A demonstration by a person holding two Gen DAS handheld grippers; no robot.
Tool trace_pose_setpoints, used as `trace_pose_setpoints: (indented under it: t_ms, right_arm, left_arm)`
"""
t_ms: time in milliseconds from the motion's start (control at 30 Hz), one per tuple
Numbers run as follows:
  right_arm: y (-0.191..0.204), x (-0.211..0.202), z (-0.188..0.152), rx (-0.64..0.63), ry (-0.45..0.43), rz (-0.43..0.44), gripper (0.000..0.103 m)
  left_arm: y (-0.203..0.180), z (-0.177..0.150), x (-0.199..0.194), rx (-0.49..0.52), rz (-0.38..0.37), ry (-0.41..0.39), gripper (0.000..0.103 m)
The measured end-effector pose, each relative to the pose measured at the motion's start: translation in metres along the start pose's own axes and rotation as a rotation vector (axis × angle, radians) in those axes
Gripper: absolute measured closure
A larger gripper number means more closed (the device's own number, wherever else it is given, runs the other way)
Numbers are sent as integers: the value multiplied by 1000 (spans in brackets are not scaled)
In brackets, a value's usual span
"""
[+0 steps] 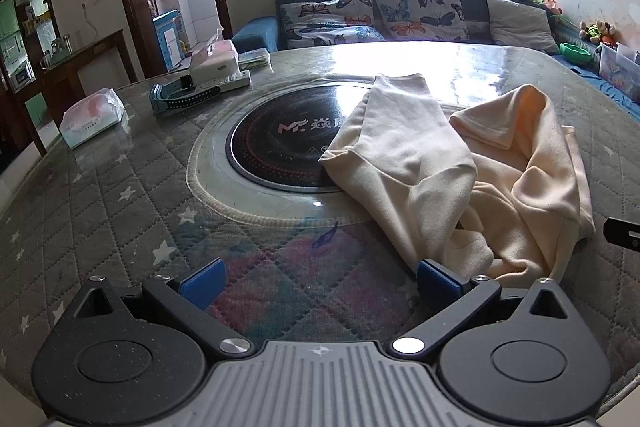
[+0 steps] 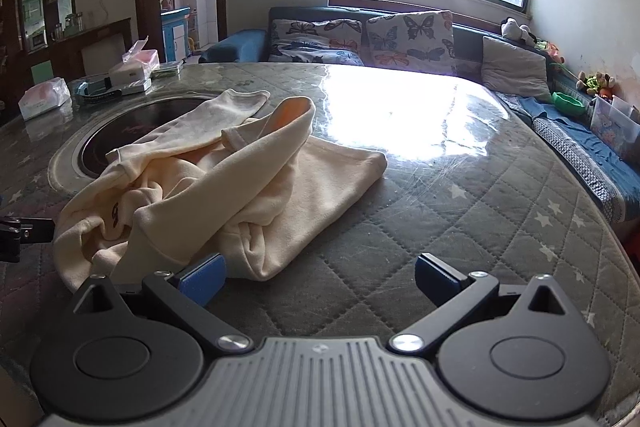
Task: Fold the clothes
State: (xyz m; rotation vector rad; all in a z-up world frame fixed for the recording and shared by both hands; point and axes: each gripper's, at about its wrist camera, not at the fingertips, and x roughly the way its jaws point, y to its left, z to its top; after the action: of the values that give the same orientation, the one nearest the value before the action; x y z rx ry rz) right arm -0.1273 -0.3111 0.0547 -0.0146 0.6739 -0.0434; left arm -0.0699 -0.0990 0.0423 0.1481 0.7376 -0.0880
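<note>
A cream garment (image 1: 460, 179) lies crumpled on the quilted table, partly over the black round cooktop (image 1: 276, 143). In the right wrist view the same garment (image 2: 224, 183) is bunched at centre left with a sleeve reaching toward the cooktop (image 2: 120, 135). My left gripper (image 1: 320, 283) is open and empty, low over the table, its right blue fingertip (image 1: 434, 277) close to the garment's near edge. My right gripper (image 2: 320, 279) is open and empty, its left blue fingertip (image 2: 204, 277) close to the garment's near hem. Each gripper's edge shows at the side of the other's view.
The table (image 2: 460, 211) has a grey star-quilted cover under glossy plastic. Tissue packs (image 1: 94, 117), a box (image 1: 212, 61) and a blue object (image 1: 180, 95) stand at the far left. A sofa with butterfly pillows (image 1: 420, 9) runs behind the table. Toys and bins (image 2: 612, 123) are at the right.
</note>
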Motion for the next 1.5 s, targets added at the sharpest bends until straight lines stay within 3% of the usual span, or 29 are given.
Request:
trace_pose_setpoints:
  t_ms: [500, 800, 933, 1233, 1500]
  right_arm:
    - [-3, 9, 20, -5, -15, 45, 11]
    - [-8, 32, 49, -1, -19, 74, 19]
    - [-11, 47, 66, 0, -24, 81, 22]
    - [-18, 99, 97, 7, 29, 116, 41]
    - [-12, 132, 106, -38, 81, 163, 70]
  left_arm:
    - [-5, 27, -4, 33, -40, -60, 0]
    - [-24, 55, 12, 77, -124, -85, 1]
    - [-33, 68, 27, 90, -159, -78, 8]
    - [-55, 86, 65, 156, -259, -31, 27]
    - [-69, 96, 96, 191, -316, 27, 33]
